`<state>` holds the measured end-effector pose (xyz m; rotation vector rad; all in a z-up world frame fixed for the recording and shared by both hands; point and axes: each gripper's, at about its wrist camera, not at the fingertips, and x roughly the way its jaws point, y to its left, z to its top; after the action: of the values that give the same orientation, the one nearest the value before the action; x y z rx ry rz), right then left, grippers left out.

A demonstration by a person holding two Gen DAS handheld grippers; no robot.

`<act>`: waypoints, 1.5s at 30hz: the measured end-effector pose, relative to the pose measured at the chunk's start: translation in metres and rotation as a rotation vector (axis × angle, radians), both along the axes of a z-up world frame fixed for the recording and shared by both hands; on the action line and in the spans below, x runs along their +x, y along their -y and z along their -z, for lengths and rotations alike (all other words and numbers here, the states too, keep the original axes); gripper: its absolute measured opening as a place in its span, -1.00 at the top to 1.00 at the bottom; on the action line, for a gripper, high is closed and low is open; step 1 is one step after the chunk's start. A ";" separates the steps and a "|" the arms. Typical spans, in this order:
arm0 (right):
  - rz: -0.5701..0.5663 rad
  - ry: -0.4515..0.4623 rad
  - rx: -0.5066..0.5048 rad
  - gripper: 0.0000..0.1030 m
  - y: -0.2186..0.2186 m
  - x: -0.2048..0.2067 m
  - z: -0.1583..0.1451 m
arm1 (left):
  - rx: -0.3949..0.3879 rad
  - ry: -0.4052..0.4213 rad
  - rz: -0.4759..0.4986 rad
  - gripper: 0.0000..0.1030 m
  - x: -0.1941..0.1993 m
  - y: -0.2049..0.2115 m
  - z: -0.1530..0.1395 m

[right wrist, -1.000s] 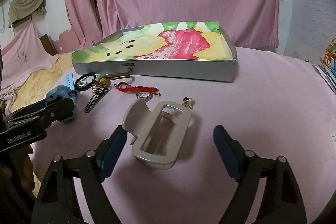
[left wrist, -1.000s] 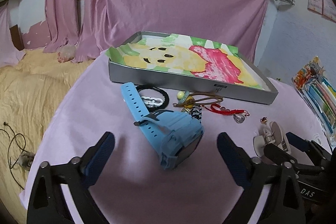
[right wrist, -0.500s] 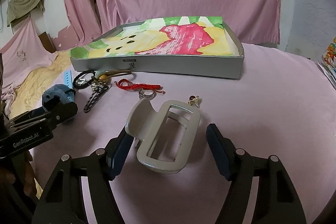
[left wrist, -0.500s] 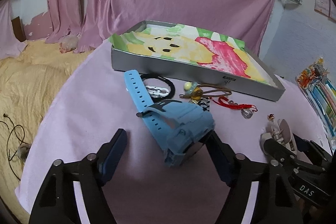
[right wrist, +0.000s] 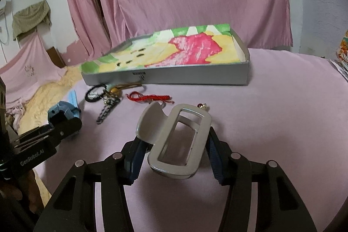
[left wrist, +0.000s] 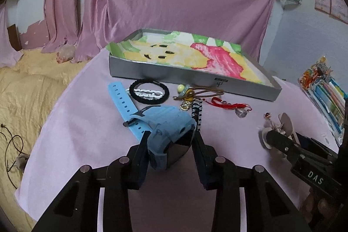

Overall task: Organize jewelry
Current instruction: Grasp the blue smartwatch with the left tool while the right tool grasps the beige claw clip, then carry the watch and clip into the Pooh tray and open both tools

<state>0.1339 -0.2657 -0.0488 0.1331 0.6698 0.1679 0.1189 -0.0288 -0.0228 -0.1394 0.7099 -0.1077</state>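
Clamped on both sides: blue watch (left wrist: 167, 129) in left gripper (left wrist: 170, 140), beige watch (right wrist: 177, 140) in right gripper (right wrist: 174, 152).
Lay on pink tablecloth (right wrist: 271, 123) near grey tray (left wrist: 191, 76); white bead strand inside black bracelet (left wrist: 149, 92) seen only from left wrist.

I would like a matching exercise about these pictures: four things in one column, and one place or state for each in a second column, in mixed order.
Things:
1. blue watch
2. beige clip
3. red cord bracelet
4. grey tray

Places or states:
A. lies loose on the pink cloth, in no gripper
B. between the fingers of the right gripper
C. lined with a painted sheet
D. between the fingers of the left gripper

Pairs: 1-D, 2-B, 3-A, 4-C
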 end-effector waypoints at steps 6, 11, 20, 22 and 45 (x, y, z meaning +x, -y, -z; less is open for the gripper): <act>-0.021 0.072 -0.004 0.07 0.001 -0.005 -0.018 | -0.003 0.117 0.023 0.68 -0.010 0.000 -0.020; -0.026 0.098 -0.002 0.07 0.006 -0.001 -0.028 | 0.003 0.076 0.046 0.69 0.005 0.006 -0.018; -0.043 0.109 0.008 0.07 0.009 0.013 -0.032 | -0.015 0.141 0.042 0.69 -0.001 0.004 -0.031; -0.054 0.119 0.022 0.07 0.010 0.020 -0.038 | -0.011 0.175 0.051 0.69 0.004 0.005 -0.042; -0.039 -0.041 0.035 0.07 0.006 0.158 -0.019 | -0.052 0.025 0.176 0.69 0.152 0.026 -0.035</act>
<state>0.2914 -0.2713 -0.0296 0.1574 0.7112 0.2146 0.2710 -0.0550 0.0122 -0.1244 0.6937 -0.2959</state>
